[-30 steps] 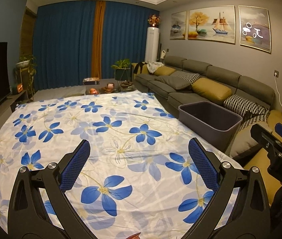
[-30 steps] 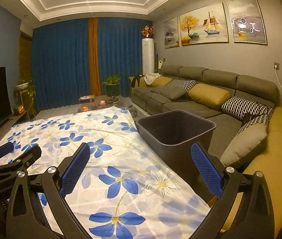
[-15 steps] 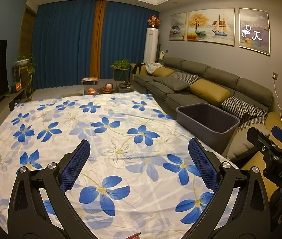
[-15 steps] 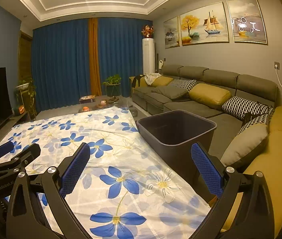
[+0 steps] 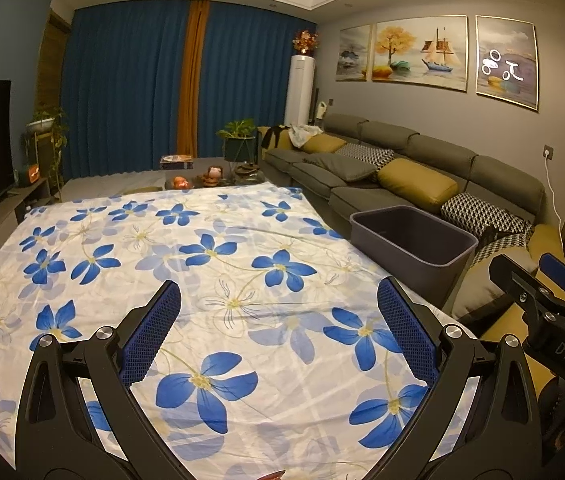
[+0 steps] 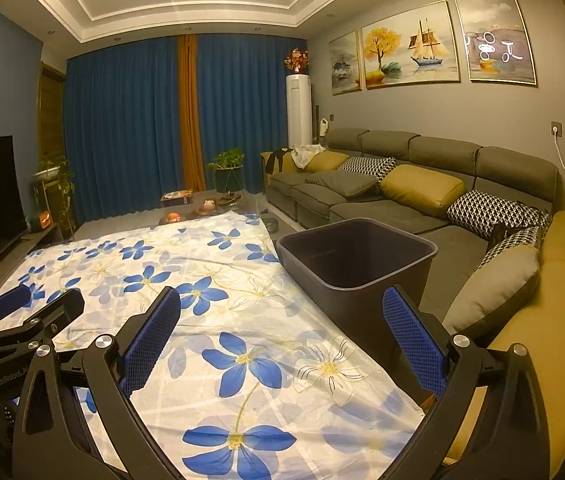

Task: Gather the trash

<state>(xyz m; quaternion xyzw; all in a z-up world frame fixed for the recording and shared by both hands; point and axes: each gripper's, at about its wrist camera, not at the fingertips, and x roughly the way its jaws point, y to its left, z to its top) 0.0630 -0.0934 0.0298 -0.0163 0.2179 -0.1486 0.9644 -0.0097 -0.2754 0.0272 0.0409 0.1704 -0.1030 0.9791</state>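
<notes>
The left gripper point(image 5: 278, 336), black-framed with blue mesh pads, hangs above the white cloth printed with blue flowers point(image 5: 210, 248); its jaws stand wide apart and hold nothing. The cloth covers a broad flat surface and lies smooth. No loose trash can be made out on it, apart from a small reddish scrap point(image 5: 272, 475) at the bottom edge of the left wrist view, too cropped to identify.

To the right, just beside the cloth's right edge, stands the dark grey rectangular plastic bin point(image 6: 356, 256). It is upright, and the part of its interior that shows appears bare.

The right gripper point(image 6: 282, 336), of the same build, hovers over the near right corner of the cloth, jaws likewise spread and holding nothing. Beyond the bin runs the grey sectional sofa with mustard cushions point(image 6: 422, 184).
</notes>
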